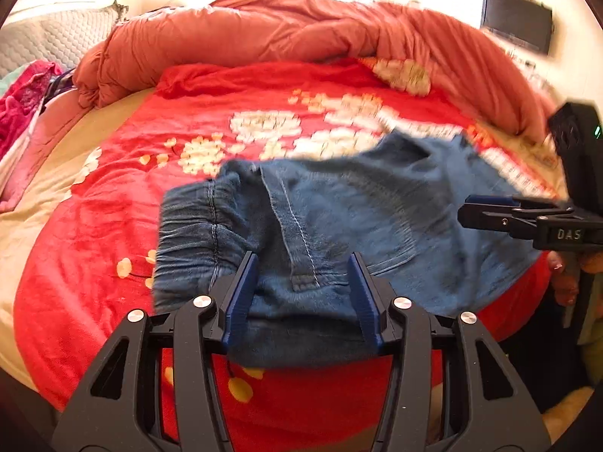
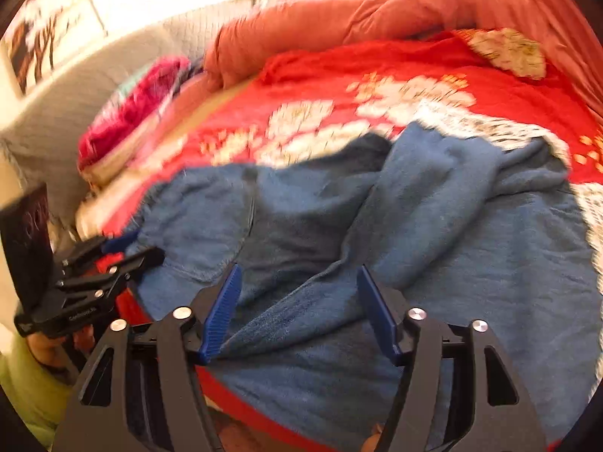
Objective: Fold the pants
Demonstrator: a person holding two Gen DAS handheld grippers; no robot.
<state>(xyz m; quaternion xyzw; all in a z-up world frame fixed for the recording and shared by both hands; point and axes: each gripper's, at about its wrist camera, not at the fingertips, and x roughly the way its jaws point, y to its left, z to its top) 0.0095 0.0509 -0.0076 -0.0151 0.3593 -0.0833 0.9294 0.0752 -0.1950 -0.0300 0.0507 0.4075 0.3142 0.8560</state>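
Observation:
The blue denim pants (image 1: 339, 207) lie crumpled on the red flowered blanket (image 1: 113, 226) near the bed's front edge; their elastic waistband (image 1: 188, 226) is at the left. My left gripper (image 1: 303, 263) is open, its blue fingers (image 1: 245, 286) straddling the near edge of the pants. My right gripper (image 2: 299, 275) is open over the rumpled legs of the pants (image 2: 433, 226), fingers (image 2: 222, 309) apart. The right gripper also shows at the right of the left wrist view (image 1: 490, 214), and the left gripper at the left of the right wrist view (image 2: 124, 252).
A bunched orange duvet (image 1: 282, 34) lies across the back of the bed. A pink garment (image 1: 22, 101) and a white quilted headboard (image 1: 52, 41) are at the left. A dark screen (image 1: 516, 20) hangs on the right wall.

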